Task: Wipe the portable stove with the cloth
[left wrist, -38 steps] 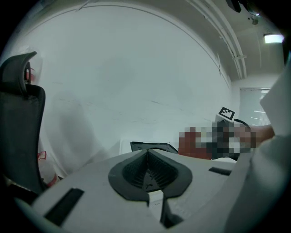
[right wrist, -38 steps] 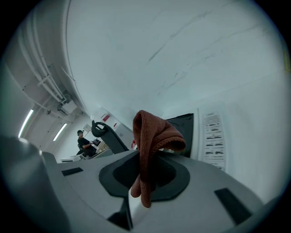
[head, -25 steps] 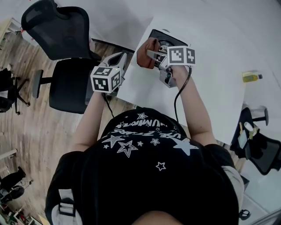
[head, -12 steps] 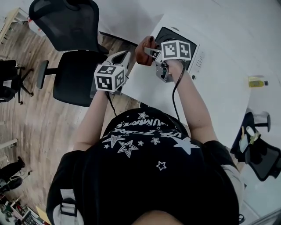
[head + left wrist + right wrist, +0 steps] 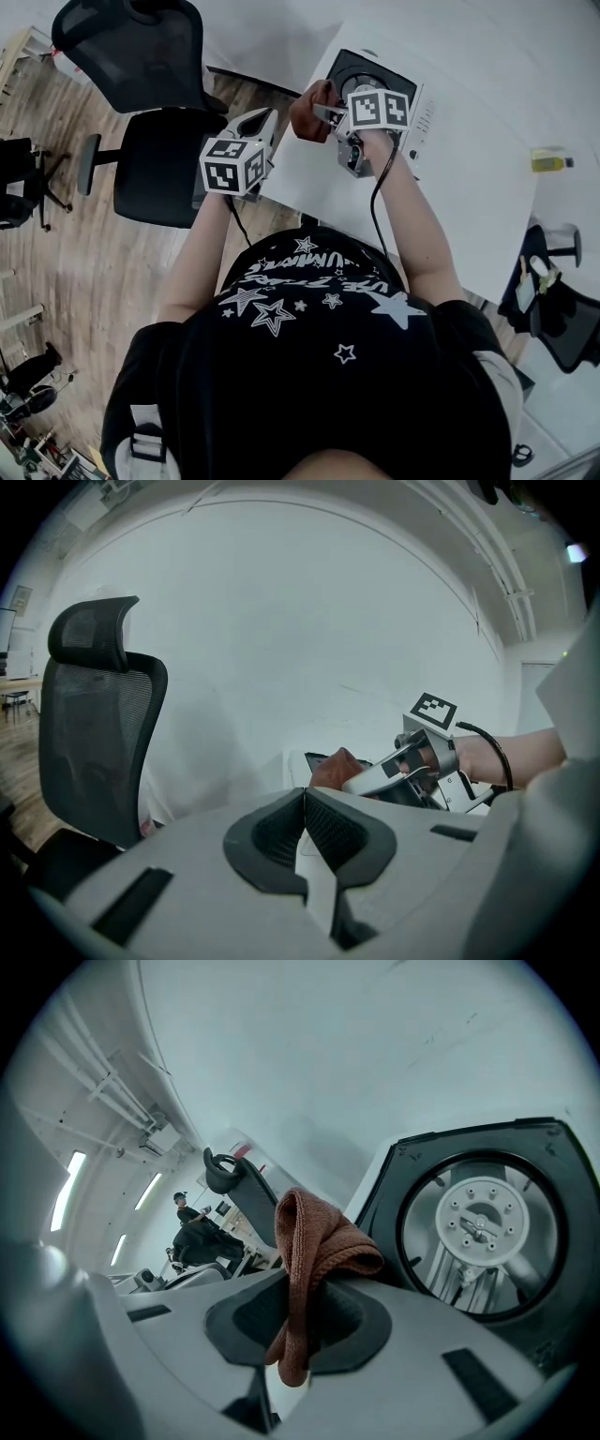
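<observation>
Right tongs [image 5: 292, 1326]: we have them clamped on the cloth [image 5: 317, 1241], folded so a thick pad sticks out past the tips.
Left tongs [image 5: 304, 829]: shut with nothing between them, held off the side of the table [image 5: 469, 187] near the chair [image 5: 141, 56]; we judge this leaves the wiping hand room.
Stove [image 5: 483, 1227]: on the table's near corner, burner up.
Cloth position: at the stove's left edge; we cannot tell whether it touches.
</observation>
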Tool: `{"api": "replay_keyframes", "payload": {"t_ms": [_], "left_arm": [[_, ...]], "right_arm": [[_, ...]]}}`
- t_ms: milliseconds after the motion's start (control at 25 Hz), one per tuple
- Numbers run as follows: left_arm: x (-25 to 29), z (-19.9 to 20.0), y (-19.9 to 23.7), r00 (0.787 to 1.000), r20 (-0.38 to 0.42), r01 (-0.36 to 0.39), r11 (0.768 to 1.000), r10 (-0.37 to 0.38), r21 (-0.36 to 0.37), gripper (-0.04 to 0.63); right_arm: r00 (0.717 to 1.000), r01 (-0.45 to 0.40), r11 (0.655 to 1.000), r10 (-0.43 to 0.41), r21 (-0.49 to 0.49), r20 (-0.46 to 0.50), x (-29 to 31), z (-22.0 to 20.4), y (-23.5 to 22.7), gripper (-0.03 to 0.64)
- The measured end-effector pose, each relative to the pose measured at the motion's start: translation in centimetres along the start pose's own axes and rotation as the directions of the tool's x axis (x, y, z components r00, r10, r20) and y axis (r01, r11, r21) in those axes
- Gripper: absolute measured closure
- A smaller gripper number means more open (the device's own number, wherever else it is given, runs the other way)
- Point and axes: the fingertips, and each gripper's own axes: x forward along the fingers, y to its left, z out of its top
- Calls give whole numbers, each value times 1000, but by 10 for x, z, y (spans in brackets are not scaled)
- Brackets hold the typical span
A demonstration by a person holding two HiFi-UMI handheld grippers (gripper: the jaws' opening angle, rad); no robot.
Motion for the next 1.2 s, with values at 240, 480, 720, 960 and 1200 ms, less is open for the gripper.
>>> {"api": "replay_keyframes", "payload": {"t_ms": [240,480,720,960,1200], "left_arm": [[7,0,-7,1000,-5,29,1000,-28,6,586],[13,0,-25,998,-14,66,997,-66,25,587],[16,0,-38,996,-18,91,995,-90,33,586],[19,-3,-56,992,-28,125,991,-124,47,586],[24,-6,-76,986,-48,164,984,-160,68,586]], "right_arm": [[999,31,999,-31,10,10,-17,-6,-12,561],[997,69,997,-71,42,34,-43,-15,-30,560],[995,86,995,-89,50,54,-65,-23,-42,560],[989,119,990,-125,79,76,-86,-36,-56,560],[979,155,980,-170,125,112,-117,-45,-77,560]]}}
